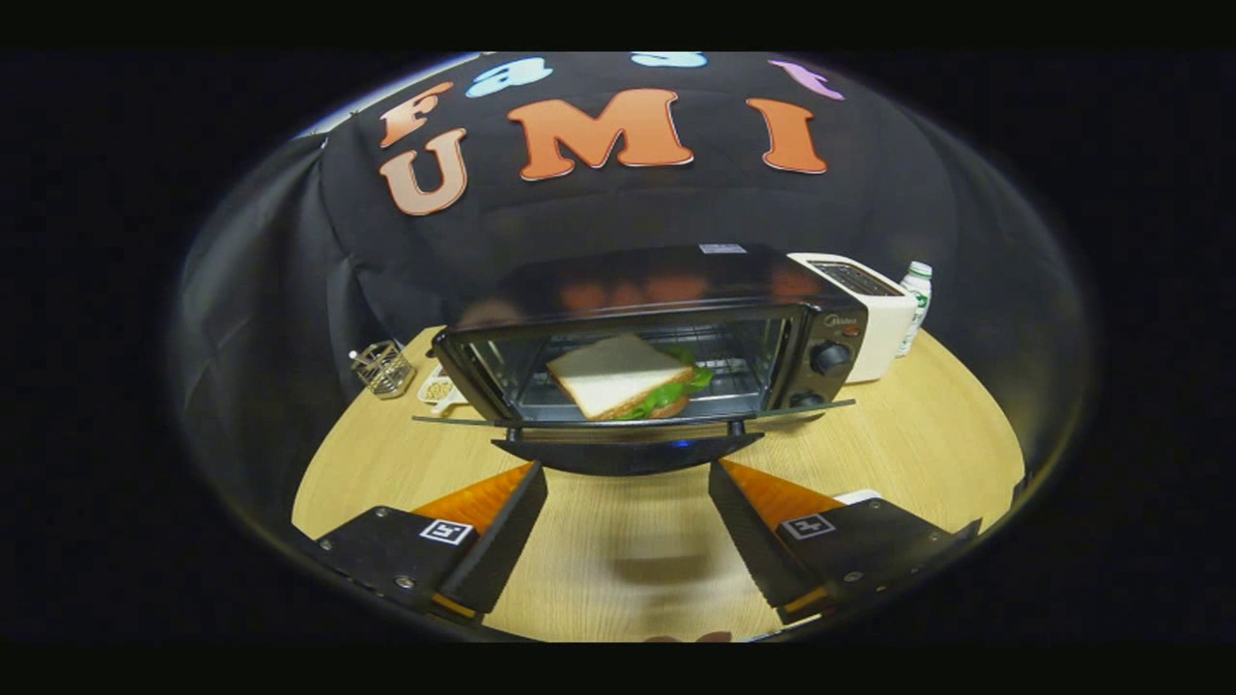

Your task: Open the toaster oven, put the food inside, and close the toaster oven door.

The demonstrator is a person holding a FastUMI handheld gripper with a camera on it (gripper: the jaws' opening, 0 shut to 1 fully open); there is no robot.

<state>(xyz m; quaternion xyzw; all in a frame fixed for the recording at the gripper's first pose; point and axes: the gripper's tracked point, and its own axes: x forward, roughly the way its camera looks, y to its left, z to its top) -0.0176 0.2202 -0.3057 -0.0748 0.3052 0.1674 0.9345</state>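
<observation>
Resting on the rack inside the black toaster oven [657, 328] is a white-bread sandwich with green lettuce [628, 378], and the oven's glass door [632, 417] hangs open, flat toward the gripper [628, 483]. Its fingers are spread wide, holding nothing, just short of the door over the round pale wooden table [908, 434]. A white pop-up toaster [869, 309] stands right of the oven.

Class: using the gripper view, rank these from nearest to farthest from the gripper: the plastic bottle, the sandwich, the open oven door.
Gripper fingers are open, holding nothing.
1. Open oven door: just ahead of the fingers, folded down.
2. Sandwich: beyond the door, on the oven rack.
3. Plastic bottle: far back right, past the white toaster.
</observation>
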